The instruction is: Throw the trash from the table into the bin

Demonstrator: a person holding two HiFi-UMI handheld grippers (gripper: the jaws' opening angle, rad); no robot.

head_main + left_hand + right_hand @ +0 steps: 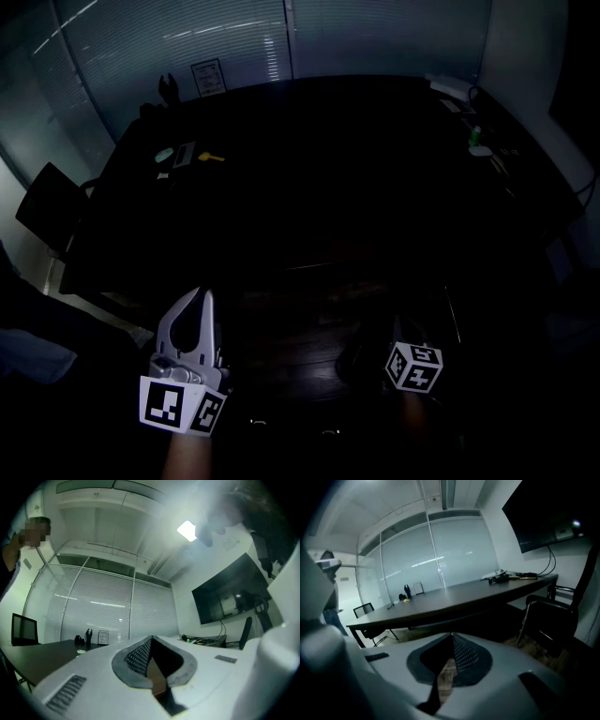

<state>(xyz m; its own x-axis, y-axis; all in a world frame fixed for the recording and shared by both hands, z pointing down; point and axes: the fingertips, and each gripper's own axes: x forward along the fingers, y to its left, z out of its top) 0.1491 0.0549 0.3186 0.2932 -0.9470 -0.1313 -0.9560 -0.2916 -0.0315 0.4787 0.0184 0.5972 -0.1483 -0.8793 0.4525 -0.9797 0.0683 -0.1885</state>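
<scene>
**Well, both grippers were shut and empty, with the litter at the table's far end**

Down at the bottom of the dim head view, the left gripper (199, 298) pointed out over the long dark table (309, 169). Its two jaws were pressed tip to tip. Its own view confirmed it: the ribbed pads (140, 657) met at the point and nothing was caught between them. Only a brown sliver of background showed through the gap behind.

Over on the other side, the right gripper (452, 635) was much the same. Its jaws were fully together, nothing was held, and wood-patterned floor showed through the opening behind the tips. In the head view only its marker cube (413, 366) stood out of the gloom, low and right of centre.

And the trash? It lay well apart from both grippers, at the table's far left end. A yellow piece (212, 157), a grey flat piece (184, 154) and a pale green piece (165, 155) sat close together there. What each was could not be told at that range.

Beyond them, a framed card (208, 77) and a dark figurine (167, 89) stood by the blinds (187, 37). A white power strip (450, 86) and cables cluttered the far right corner. A black chair (47, 206) sat off the left end, and a dark screen (229, 590) hung on the wall.
</scene>
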